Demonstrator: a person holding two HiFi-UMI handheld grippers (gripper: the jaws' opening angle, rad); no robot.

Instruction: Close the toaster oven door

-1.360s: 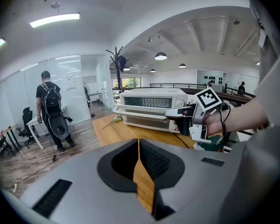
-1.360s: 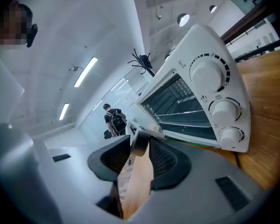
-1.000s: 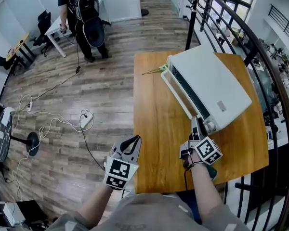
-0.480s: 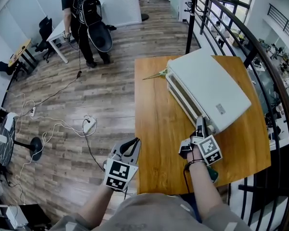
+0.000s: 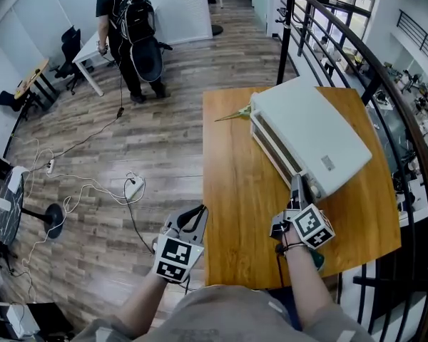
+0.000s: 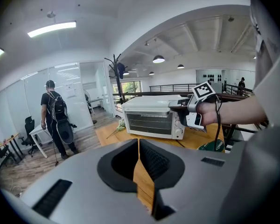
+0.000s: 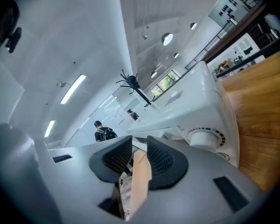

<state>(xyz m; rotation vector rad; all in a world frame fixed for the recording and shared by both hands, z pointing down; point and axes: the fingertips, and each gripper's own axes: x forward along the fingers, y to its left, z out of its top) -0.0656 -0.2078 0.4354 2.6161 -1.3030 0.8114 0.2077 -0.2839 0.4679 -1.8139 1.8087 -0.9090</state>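
We are standing at a wooden table on which the white toaster oven is sitting at a slant, its front facing the table's left side. Its glass door is standing upright against the body, closed as far as we can see.

We are holding the right gripper over the table at the oven's near front corner, with its tips pointing along the front. Whether they are touching the oven we cannot tell. A round knob is showing large just beside its right jaw. Its jaws have just been closing and are now standing a narrow gap apart, gripping nothing. Mostly table wood is showing through the gap.

We are holding the left gripper off the table's left edge, above the plank floor and well apart from the oven, its jaws pressed together and empty.

A green stalk is lying at the table's far left corner, just beside the oven's far end. Across the room a person is standing by a white desk, and cables are trailing over the floor.
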